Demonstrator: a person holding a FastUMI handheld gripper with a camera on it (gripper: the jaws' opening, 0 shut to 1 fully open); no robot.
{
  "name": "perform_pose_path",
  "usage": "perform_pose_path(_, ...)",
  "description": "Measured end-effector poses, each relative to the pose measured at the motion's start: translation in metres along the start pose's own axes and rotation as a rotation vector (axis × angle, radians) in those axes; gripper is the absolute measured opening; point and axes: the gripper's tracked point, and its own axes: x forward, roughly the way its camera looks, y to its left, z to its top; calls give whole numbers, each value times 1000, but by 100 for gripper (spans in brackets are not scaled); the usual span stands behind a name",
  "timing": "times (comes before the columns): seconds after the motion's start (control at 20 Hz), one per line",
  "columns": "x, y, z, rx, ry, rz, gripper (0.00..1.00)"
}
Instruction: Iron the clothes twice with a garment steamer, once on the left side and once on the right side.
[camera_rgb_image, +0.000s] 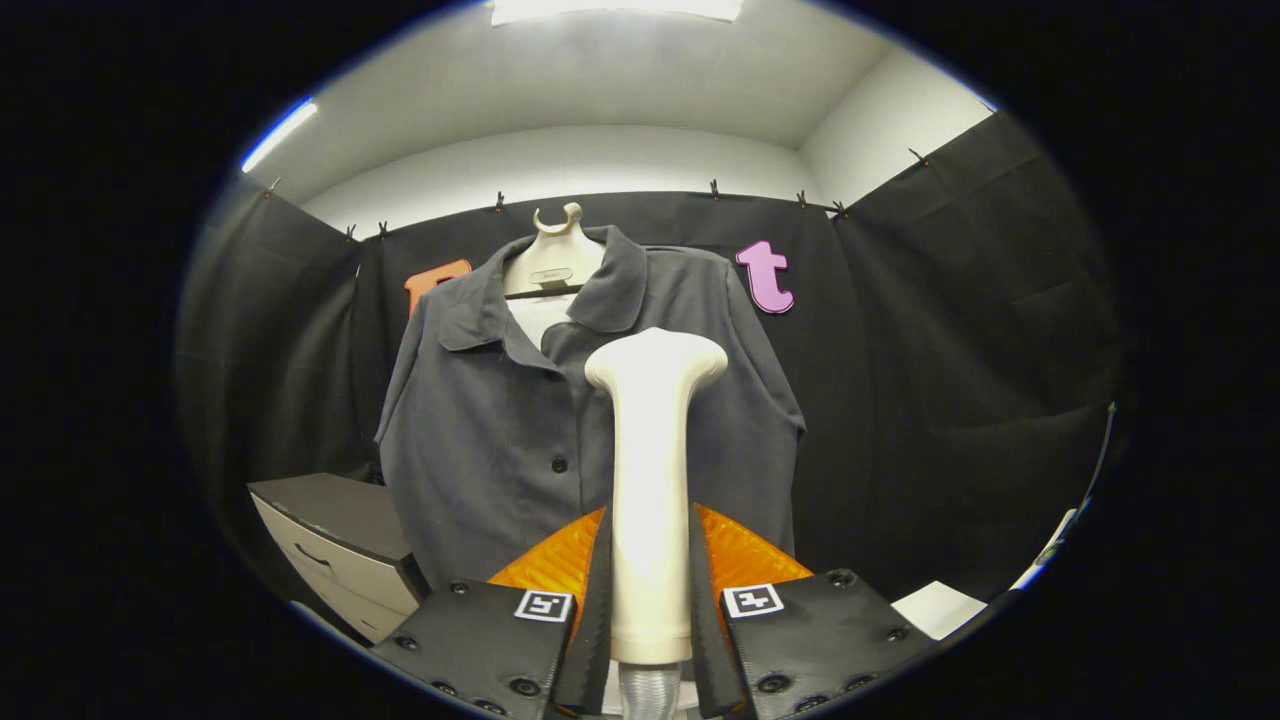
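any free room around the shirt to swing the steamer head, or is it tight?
Claw shut on the garment steamer, upright just ahead of the grey shirt. Free: bare black cloth wall beside the shirt's far sleeve, above the white surface. Crowded: the grey cabinet sits close under the near sleeve.

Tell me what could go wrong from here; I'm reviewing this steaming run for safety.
1. The tongs clamp the smooth white steamer only low on its handle, so it may slip or twist as it moves.
2. The grey shirt hangs loose on its hanger, so pressing the head against it could swing it away.
3. The cabinet beside the shirt might block a left-side pass.
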Motion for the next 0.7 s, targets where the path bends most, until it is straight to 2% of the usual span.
perform_pose_path(0.3, 12, -3, -14, 15, 20, -11, 41)
perform_pose_path(0.7, 6, -6, -25, -1, 34, -30, 41)
